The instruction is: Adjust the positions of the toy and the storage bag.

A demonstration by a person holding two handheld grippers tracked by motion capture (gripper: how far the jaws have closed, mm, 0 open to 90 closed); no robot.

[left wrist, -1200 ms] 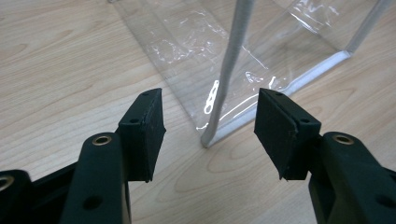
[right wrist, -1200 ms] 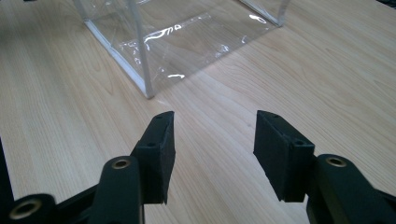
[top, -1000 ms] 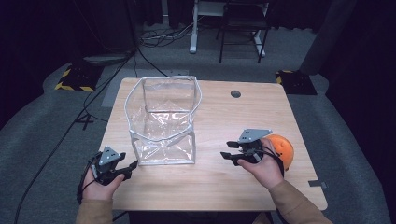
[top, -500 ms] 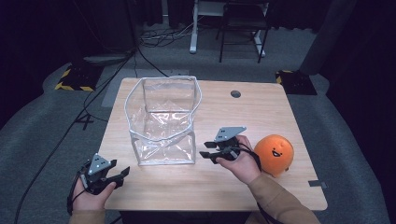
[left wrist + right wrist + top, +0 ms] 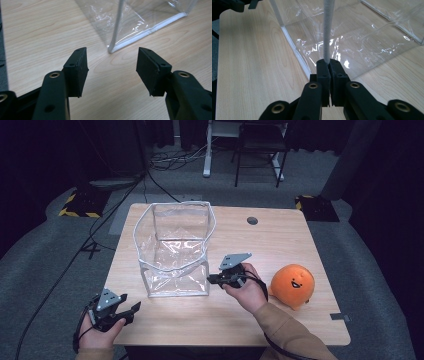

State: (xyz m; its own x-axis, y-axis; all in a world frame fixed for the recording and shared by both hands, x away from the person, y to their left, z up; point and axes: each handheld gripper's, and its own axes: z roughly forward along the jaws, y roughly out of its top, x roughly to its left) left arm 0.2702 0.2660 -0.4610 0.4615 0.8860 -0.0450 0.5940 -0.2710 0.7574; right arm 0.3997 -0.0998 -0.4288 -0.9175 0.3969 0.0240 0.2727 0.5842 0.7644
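Observation:
A clear plastic bag with white piping stands open on the wooden table. My right gripper is at the bag's front right corner. In the right gripper view its jaws have just closed, and they pinch the bag's upright white edge. My left gripper rests near the table's front left edge. It is open and has narrowed only slightly. Its jaws hold nothing and point at the bag's near bottom corner. An orange plush ball with a smiling face lies right of my right hand.
A round cable hole sits in the tabletop behind the bag. Beyond the table, on grey carpet, are black cables, a white desk leg and a chair.
My right gripper moved left from beside the orange ball to the bag's front right corner and shut on its white edge. The left hand barely shifted.

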